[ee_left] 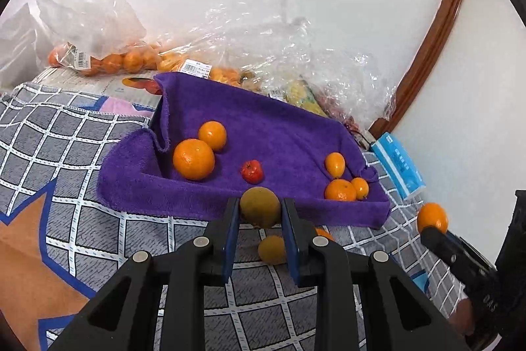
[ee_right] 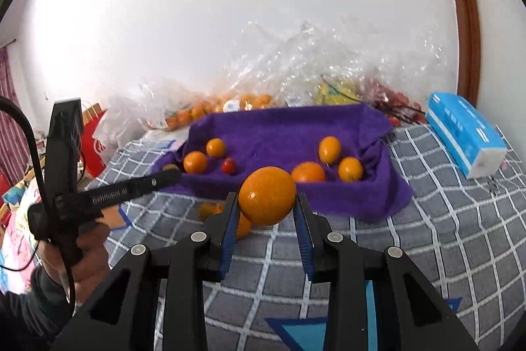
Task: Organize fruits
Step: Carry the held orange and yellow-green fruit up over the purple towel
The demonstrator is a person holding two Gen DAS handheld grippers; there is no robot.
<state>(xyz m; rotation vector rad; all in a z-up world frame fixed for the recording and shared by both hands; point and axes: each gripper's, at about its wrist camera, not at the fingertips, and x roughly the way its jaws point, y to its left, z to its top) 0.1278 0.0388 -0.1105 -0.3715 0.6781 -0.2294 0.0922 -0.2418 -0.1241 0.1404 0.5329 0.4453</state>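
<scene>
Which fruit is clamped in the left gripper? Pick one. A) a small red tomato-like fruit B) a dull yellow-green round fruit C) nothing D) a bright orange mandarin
B: in the left wrist view the left gripper has its blue pads pressed on both sides of the dull yellow-green round fruit, in front of the purple towel.

My left gripper (ee_left: 259, 213) pointed forward and somewhat downward, its blue pads (ee_left: 232, 232) pressed against either side of a greenish-yellow fruit (ee_left: 259, 206). My right gripper (ee_right: 267, 206) was angled down too, clamped the same way on an orange (ee_right: 267, 194). From the right wrist view I saw my left hand (ee_right: 82, 262) wrapped around its gripper's handle, a dark sleeve (ee_right: 29, 311) behind it.
</scene>
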